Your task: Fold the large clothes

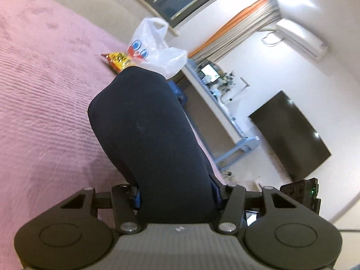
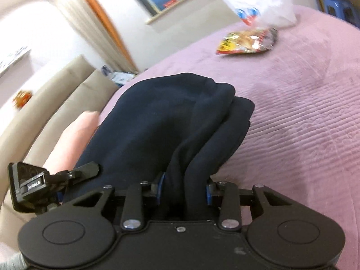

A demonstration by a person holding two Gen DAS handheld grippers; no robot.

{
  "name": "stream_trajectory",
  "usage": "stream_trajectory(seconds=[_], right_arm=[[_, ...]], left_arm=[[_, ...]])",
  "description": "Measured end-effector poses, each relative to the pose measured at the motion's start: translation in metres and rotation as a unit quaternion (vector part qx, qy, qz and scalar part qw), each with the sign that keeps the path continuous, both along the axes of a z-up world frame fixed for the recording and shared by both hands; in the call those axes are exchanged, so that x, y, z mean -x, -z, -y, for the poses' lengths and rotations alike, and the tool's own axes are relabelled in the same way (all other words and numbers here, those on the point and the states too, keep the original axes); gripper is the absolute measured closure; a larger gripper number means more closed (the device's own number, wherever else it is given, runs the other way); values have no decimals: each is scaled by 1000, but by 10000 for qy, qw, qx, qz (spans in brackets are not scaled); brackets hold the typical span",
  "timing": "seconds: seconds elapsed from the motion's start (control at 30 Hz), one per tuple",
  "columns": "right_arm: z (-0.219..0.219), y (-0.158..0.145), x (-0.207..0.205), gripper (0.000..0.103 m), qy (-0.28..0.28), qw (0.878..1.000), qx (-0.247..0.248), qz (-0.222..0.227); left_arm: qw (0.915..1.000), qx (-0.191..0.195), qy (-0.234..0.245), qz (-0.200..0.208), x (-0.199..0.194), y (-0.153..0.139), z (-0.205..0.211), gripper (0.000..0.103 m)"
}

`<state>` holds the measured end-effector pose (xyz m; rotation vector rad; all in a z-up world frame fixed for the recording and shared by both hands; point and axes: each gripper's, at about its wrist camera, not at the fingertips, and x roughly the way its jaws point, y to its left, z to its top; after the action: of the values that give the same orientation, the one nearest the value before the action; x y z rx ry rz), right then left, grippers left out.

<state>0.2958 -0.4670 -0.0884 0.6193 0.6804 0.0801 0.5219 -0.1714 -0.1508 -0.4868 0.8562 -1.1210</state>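
Observation:
A dark navy garment (image 1: 148,135) fills the middle of the left wrist view, bunched in a thick fold over the pink bed cover (image 1: 40,94). My left gripper (image 1: 176,194) is shut on it; the cloth hides the fingertips. In the right wrist view the same navy garment (image 2: 162,121) lies in stacked folds, and my right gripper (image 2: 183,191) is shut on a thick bunch of it, blue pads pressing either side. The garment rises from both grippers and droops onto the bed.
A white plastic bag (image 1: 157,49) and a yellow snack packet (image 1: 119,60) lie on the bed beyond the garment; both show in the right wrist view, the bag (image 2: 258,2) above the packet (image 2: 247,41). A pink pillow (image 2: 72,139) and beige headboard (image 2: 56,94) are at left. A TV (image 1: 290,135) hangs on the wall.

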Motion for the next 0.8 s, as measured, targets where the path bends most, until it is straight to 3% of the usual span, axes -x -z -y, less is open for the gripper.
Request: stream_trajectory(seconds=[0.13,0.27,0.4,0.53,0.57,0.6,0.7,0.8], right_arm=[[-55,-30,49,61,-165,9997,153,36],[-95,-29,89,61,-345,9993,171,-27],[-118,10,113,61,-462,9987,-19,-231],[-130,76,133,65,-511,9972,-163,-523],[-130,89,140,65,-474,9969,-207,-600],[-129,98,150,65,-427,9967,-289,-631],[-118,104,170,61,-300,9967,-636,-418],[-113,92,186,53,-169,9983,-453,-317]], left_arm=[[10000,27,-29,-26,54,-26,-57,46],[9999,-71,-131,-60,99,-23,-100,46],[9990,-239,-246,-274,128,20,-127,46],[9944,-572,-463,-760,149,99,-142,43],[9931,-566,-599,-831,156,116,-149,40],[9922,-309,-759,-938,162,128,-158,37],[9834,303,-1238,-1292,172,143,-183,35],[9836,43,-1575,-879,197,126,-193,37]])
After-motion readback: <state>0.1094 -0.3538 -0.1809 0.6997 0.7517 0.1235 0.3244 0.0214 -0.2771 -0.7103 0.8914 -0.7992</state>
